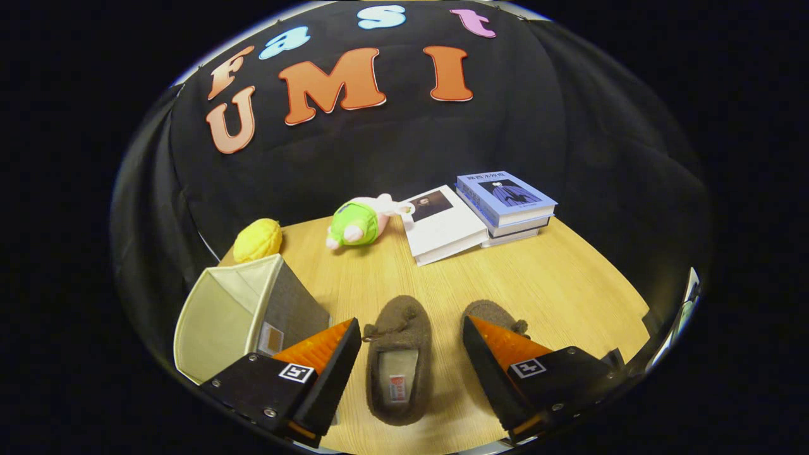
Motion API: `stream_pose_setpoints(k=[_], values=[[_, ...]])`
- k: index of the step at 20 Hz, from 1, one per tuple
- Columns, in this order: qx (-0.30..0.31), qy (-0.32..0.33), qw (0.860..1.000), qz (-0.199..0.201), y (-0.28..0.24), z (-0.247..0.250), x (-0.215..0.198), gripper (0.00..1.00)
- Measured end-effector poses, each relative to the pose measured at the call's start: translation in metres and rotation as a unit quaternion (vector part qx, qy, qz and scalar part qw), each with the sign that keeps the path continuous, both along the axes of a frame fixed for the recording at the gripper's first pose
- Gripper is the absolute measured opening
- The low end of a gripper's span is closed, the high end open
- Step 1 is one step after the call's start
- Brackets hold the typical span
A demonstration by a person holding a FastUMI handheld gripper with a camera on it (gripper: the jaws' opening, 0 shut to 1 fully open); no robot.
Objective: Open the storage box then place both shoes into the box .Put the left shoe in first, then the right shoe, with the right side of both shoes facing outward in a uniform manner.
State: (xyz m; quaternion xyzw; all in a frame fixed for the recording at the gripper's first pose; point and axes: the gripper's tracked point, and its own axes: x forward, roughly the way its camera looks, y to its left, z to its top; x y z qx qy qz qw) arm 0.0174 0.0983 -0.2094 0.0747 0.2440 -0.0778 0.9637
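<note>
The gripper (412,333) is hovering with its jaws spread wide, gripping nothing. One brown slipper (398,360) is lying between them on the wooden worktop (569,284); the second slipper (490,314) is peeking from behind the right jaw. The open storage box (243,313) is sitting at lower left. Beyond are lying a yellow toy (258,240), a green plush (357,222) and stacked books (505,202).

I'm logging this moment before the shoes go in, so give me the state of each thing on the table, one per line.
Storage box: open, nothing seen inside.
Brown slipper: flat on the table between the fingers, not gripped.
Second brown slipper: on the table, partly behind one finger.
Gripper: open, fingers spread either side of the near slipper.
Books: closed, stacked.
White book: closed.
Plush toy: lying on its side.
</note>
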Motion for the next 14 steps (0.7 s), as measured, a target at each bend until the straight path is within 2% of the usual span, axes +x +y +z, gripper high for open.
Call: stream_pose_setpoints(k=[3,7,9,12,14], values=[[0.001,0.027,1.000,0.005,0.007,-0.027,0.001,0.93],[-0.004,0.060,0.998,0.005,0.008,-0.060,0.000,0.83],[-0.004,0.073,0.997,0.004,0.005,-0.075,0.001,0.75],[0.002,0.092,0.996,-0.017,-0.006,-0.096,0.003,0.55],[0.004,0.108,0.994,-0.025,-0.010,-0.111,0.005,0.48]])
